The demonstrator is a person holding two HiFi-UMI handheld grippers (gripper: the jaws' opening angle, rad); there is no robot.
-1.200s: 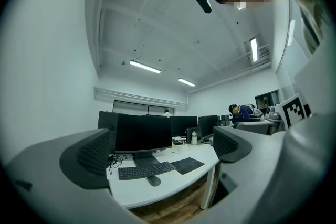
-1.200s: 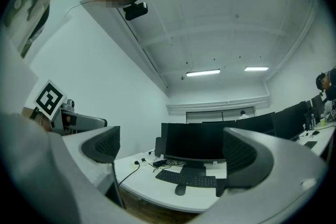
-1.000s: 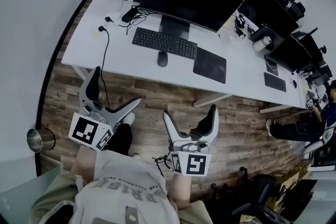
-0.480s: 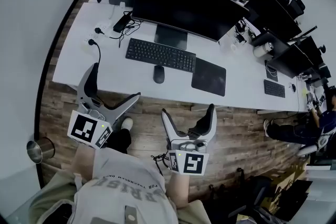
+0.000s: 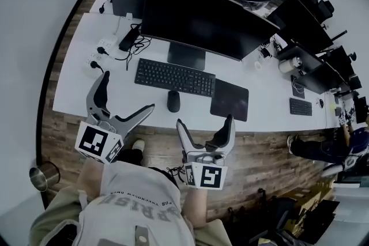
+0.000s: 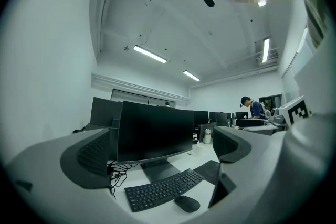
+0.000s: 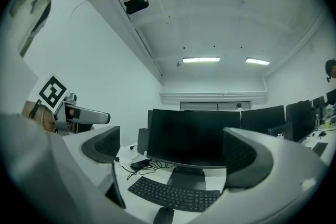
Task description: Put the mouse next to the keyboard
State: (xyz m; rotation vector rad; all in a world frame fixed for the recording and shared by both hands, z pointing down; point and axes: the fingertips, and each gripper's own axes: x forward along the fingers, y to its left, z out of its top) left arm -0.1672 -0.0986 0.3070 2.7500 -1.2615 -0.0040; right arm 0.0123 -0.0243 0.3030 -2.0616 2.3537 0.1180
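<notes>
A dark mouse (image 5: 173, 101) lies on the white desk (image 5: 81, 75) just in front of the black keyboard (image 5: 174, 78), left of a dark mouse pad (image 5: 229, 100). The mouse (image 6: 187, 203) and keyboard (image 6: 163, 189) also show low in the left gripper view, and the mouse (image 7: 163, 215) and keyboard (image 7: 174, 194) low in the right gripper view. My left gripper (image 5: 128, 96) hangs open over the desk's near edge, left of the mouse. Open and holding nothing, my right gripper (image 5: 205, 125) is just short of the desk edge, nearer me than the mouse.
A large black monitor (image 5: 204, 20) stands behind the keyboard. Cables and a power strip (image 5: 101, 46) lie on the desk's left part. More desks with monitors (image 5: 302, 17) run off to the right. A metal bin (image 5: 39, 177) stands on the wooden floor at left.
The desk has drawn closer beneath me across the frames. Both grippers now reach the desk's near edge; their jaws stay open.
</notes>
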